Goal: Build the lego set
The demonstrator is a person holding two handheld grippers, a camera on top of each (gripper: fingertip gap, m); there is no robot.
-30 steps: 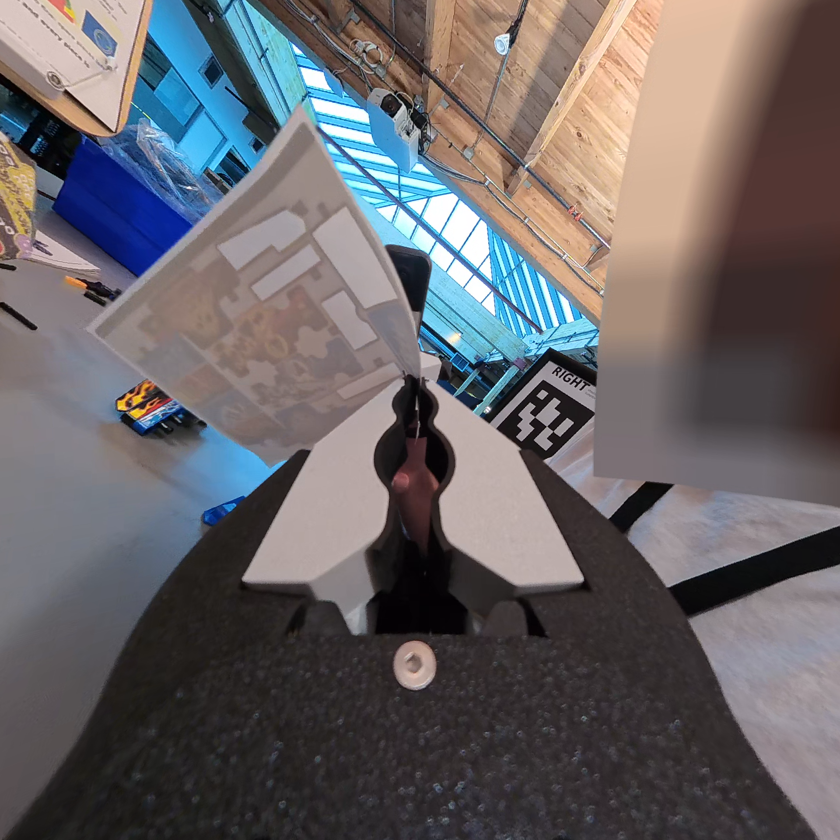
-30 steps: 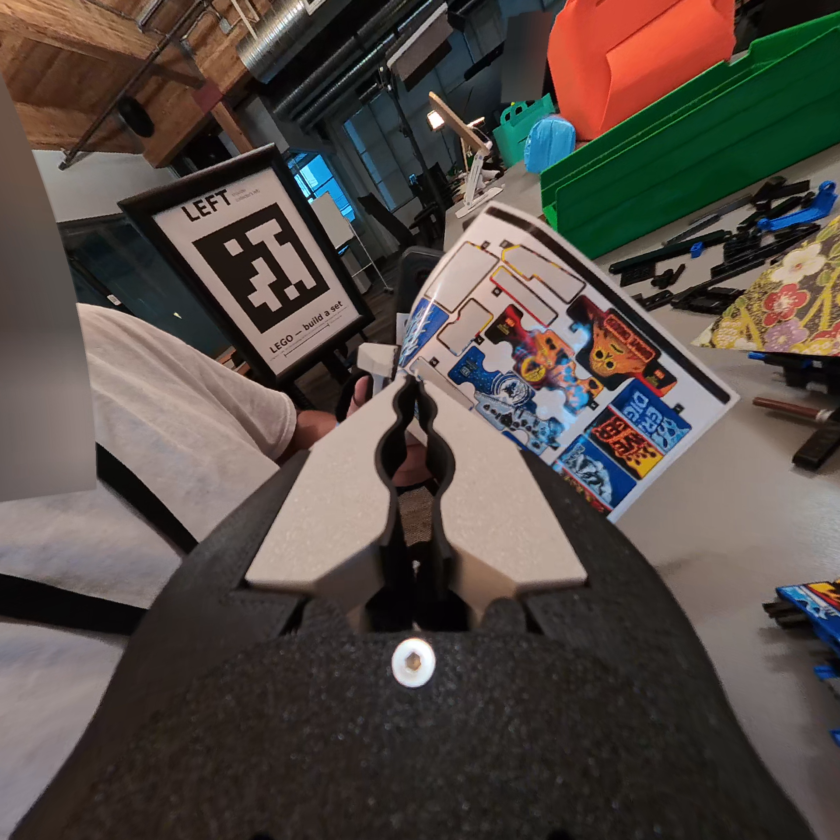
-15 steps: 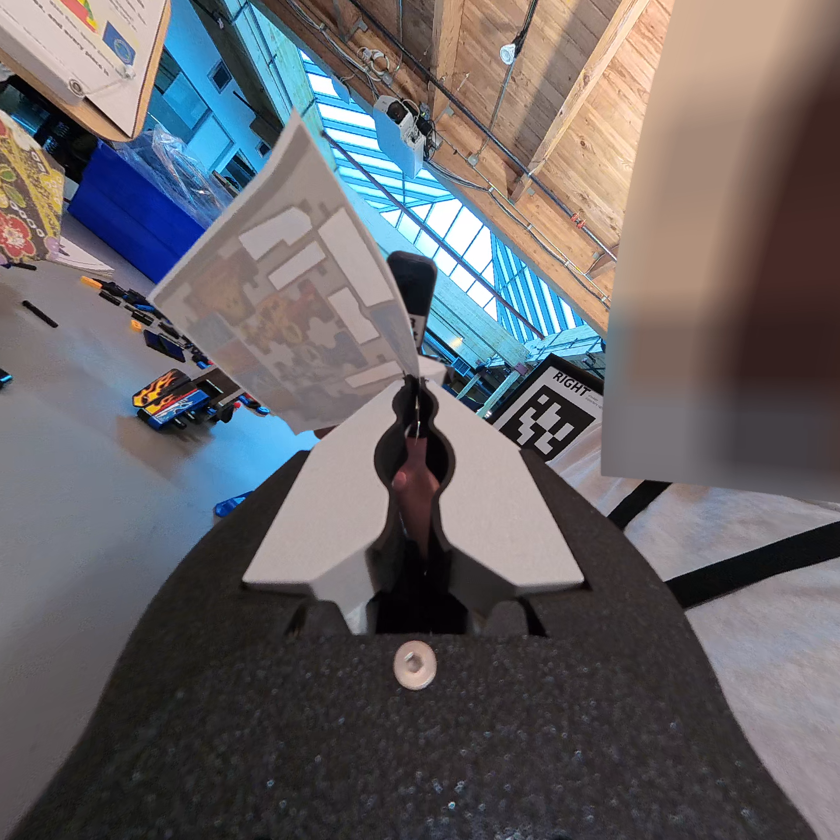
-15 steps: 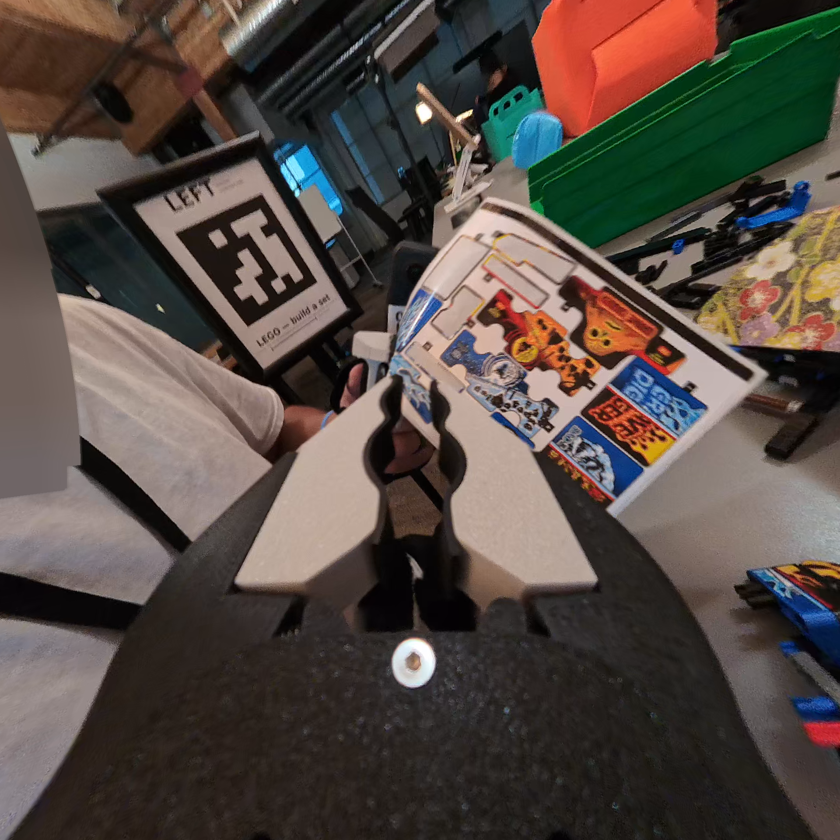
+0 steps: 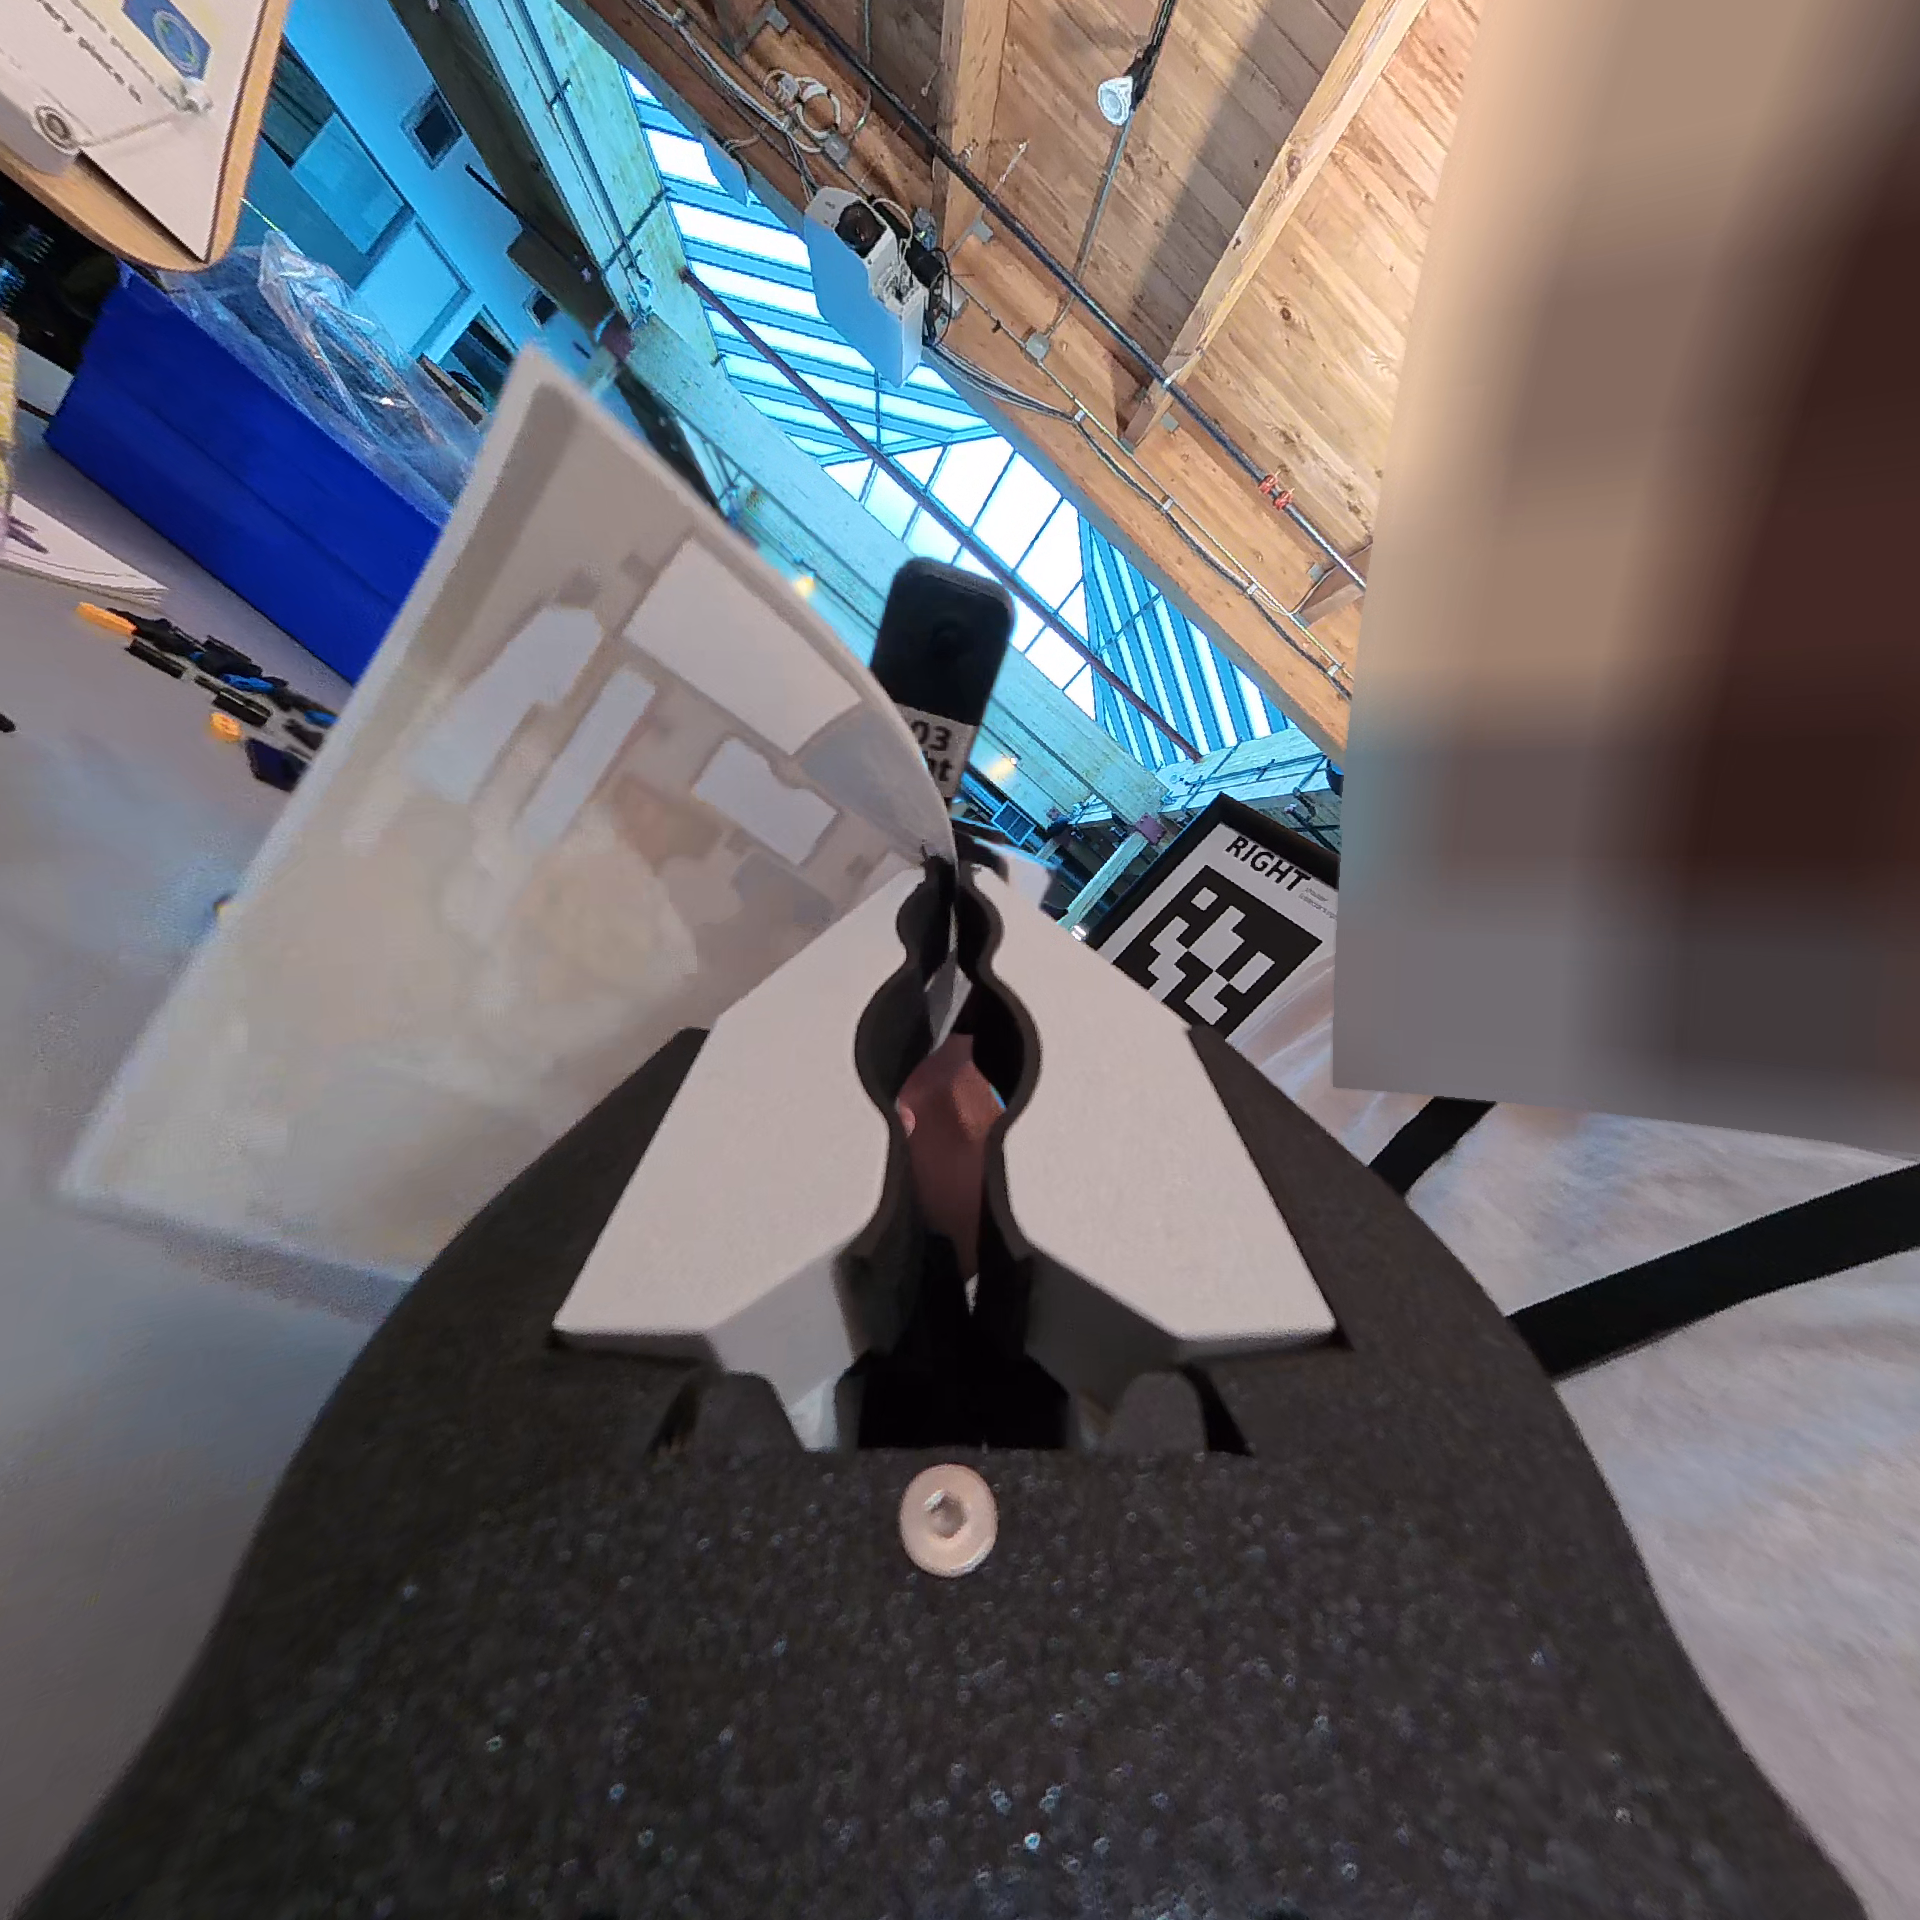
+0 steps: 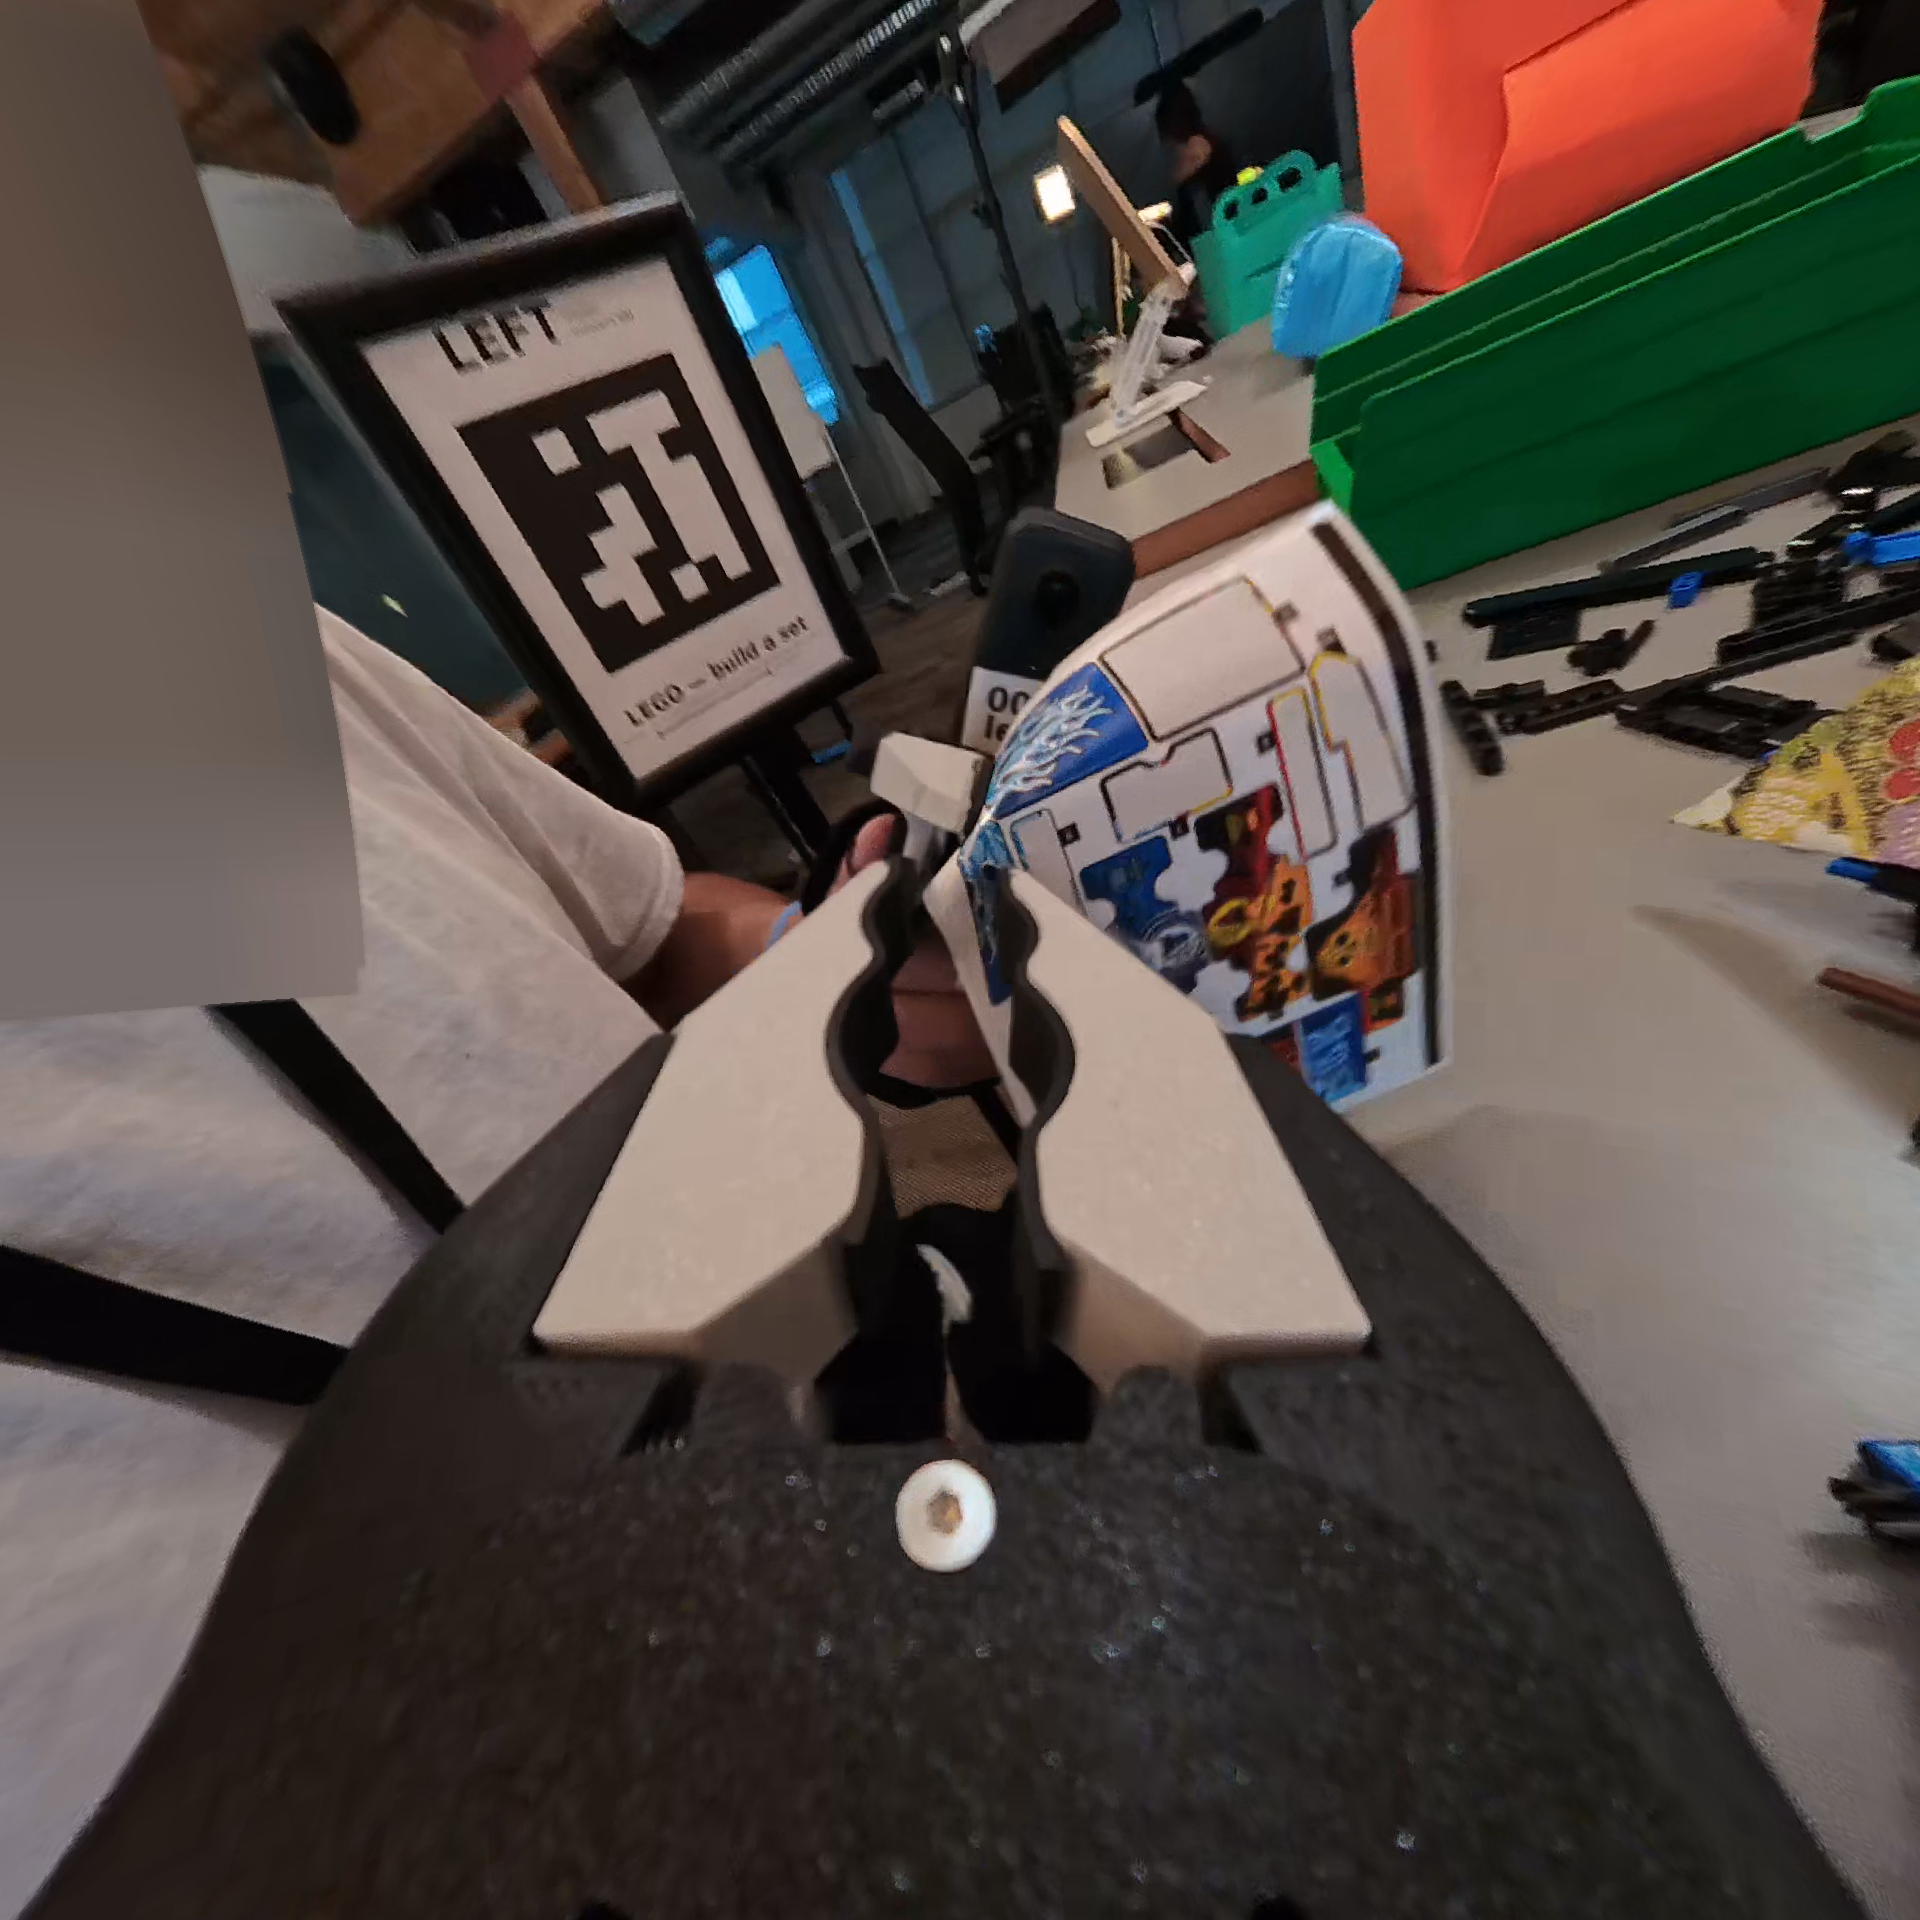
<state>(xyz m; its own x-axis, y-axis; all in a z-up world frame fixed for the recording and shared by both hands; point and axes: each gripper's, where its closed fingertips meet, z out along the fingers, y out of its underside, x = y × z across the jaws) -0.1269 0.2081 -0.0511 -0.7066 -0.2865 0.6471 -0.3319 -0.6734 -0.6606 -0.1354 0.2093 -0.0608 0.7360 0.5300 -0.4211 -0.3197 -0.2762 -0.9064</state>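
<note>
A sticker sheet for the lego set is held up between both grippers. The left wrist view shows its pale back [image 5: 540,883]; the right wrist view shows its printed face [image 6: 1247,831], curled. My left gripper [image 5: 951,883] is shut on the sheet's near corner. It also shows in the right wrist view as a white finger [image 6: 925,774] behind the sheet. My right gripper [image 6: 951,894] is open by a narrow gap, and the sheet's edge runs between its jaws. Its black camera [image 5: 940,655] shows in the left wrist view.
Green bins [image 6: 1610,395] and an orange box [image 6: 1558,135] stand at the back right. Several black and blue lego pieces [image 6: 1714,644], a floral cloth [image 6: 1839,779] and a blue part [image 6: 1881,1486] lie on the grey table. A blue crate [image 5: 229,468] stands far left. A person's white shirt [image 6: 468,935] is close. Only a small space, under 4 cm, lies between the two pairs of fingers.
My right gripper's jaws have parted from shut to a narrow gap around the sheet's edge. The sheet has curled and swung lower. My left gripper stays shut on it.
</note>
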